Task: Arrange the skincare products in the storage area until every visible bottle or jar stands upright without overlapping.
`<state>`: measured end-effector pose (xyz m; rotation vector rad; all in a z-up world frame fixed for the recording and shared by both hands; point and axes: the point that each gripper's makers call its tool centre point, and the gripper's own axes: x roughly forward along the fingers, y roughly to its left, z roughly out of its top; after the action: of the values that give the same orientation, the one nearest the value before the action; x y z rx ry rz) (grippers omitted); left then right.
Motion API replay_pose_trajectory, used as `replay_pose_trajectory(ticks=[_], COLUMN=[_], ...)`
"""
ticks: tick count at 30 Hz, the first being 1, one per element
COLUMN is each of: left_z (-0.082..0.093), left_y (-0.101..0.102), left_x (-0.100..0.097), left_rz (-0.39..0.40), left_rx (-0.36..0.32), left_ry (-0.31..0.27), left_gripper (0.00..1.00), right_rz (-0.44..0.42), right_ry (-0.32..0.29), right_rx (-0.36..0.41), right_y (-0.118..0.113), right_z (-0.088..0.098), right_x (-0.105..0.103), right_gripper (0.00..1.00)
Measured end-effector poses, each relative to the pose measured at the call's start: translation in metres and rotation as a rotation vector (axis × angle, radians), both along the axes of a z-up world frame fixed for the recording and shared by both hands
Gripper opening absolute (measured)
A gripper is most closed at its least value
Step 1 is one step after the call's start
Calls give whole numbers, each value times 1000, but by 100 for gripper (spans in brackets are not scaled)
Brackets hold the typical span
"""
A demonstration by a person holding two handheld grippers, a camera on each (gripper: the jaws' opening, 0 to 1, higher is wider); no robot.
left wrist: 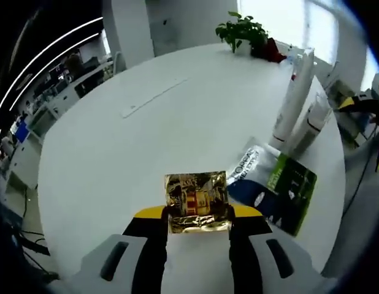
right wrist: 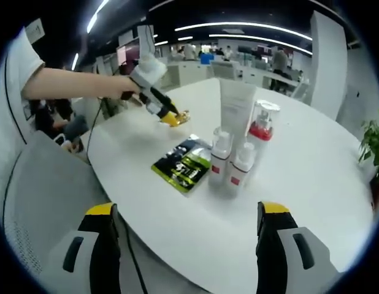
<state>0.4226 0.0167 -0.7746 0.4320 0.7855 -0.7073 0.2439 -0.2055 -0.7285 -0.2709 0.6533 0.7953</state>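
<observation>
The left hand-held gripper point(left wrist: 199, 222) is holding a small gold foil packet point(left wrist: 197, 202) between its two jaws, which are pressing on the packet's lower sides, just above the white round desk point(left wrist: 146, 141). In the right gripper view this same hand-held gripper point(right wrist: 176, 117) is appearing at the far left, in a person's hand point(right wrist: 143, 76), with the gold packet at its tip over the desk. Just beyond its right jaw a green and black sachet point(left wrist: 275, 184) is lying flat on the desk, and further ahead on the right a tall white tube point(left wrist: 294, 98) and a white bottle point(left wrist: 313, 125) are standing upright. The right hand-held gripper point(right wrist: 188, 228) is standing wide open and is holding nothing; its jaws are apart over the near desk edge. Ahead of it, between its jaws, two small white bottles point(right wrist: 231, 164) are standing side by side, with the white tube and a red-topped jar point(right wrist: 262, 125) behind them.
</observation>
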Motion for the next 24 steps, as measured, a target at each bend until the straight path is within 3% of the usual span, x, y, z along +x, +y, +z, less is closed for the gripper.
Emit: replay_pose_trajectory(ticks=[5, 10, 13, 17, 21, 24], left_z=[17, 29, 37, 47, 47, 52], left_y=[-12, -20, -27, -40, -42, -49], left_x=[-29, -50, -62, -86, -99, -111], left_rz=[-99, -131, -194, -255, -325, -358], left_rx=[10, -9, -7, 4, 46, 37], left_ry=[-14, -27, -52, -65, -76, -76], left_gripper=[40, 40, 40, 40, 40, 40], right_rz=[7, 6, 7, -18, -10, 21], right_ry=[-5, -14, -1, -21, -26, 11], right_rx=[4, 48, 109, 131, 198, 264], right_y=[1, 5, 10, 11, 31, 49], right_z=[2, 8, 15, 21, 31, 33], right_x=[0, 1, 0, 6, 6, 2], right_gripper=[92, 89, 84, 76, 64, 58])
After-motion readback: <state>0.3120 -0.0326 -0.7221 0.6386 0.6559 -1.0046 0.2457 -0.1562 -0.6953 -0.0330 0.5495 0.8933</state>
